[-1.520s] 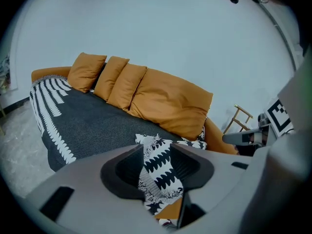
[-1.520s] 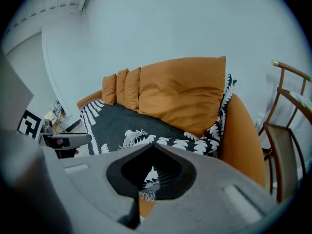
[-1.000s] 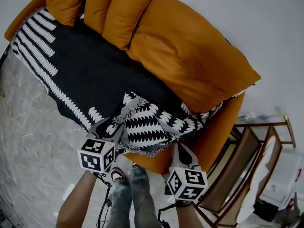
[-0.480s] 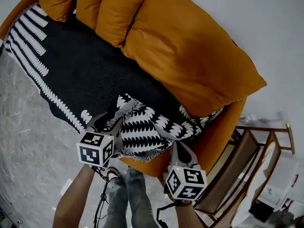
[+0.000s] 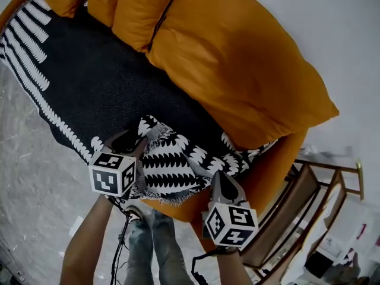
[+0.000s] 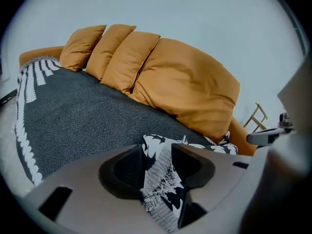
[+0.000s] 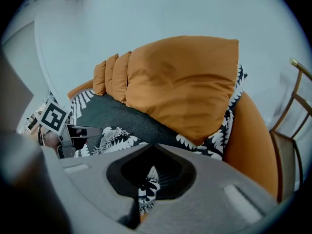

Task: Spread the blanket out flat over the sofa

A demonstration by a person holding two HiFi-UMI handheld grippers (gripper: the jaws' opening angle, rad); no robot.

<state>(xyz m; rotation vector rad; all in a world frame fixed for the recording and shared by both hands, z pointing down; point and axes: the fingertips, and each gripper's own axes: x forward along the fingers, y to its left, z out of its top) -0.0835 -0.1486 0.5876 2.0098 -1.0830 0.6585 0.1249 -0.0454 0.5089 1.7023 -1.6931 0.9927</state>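
Blanket [image 5: 89,94]: black with a white-patterned border, lying across the sofa [image 5: 279,159] seat; its patterned end is bunched at the seat's front edge, below the largest back cushion [image 5: 237,70].
Left claw [image 5: 133,142]: jaws pinched tight on a fold of the bunched end, above the sofa's front edge.
Right claw [image 5: 218,180]: jaws closed on the blanket's fringed hem, at the sofa's front, nearer its armrest.

A living room: orange sofa [image 5: 270,172] with cushions [image 5: 237,58], wooden chair [image 5: 298,199] beside it
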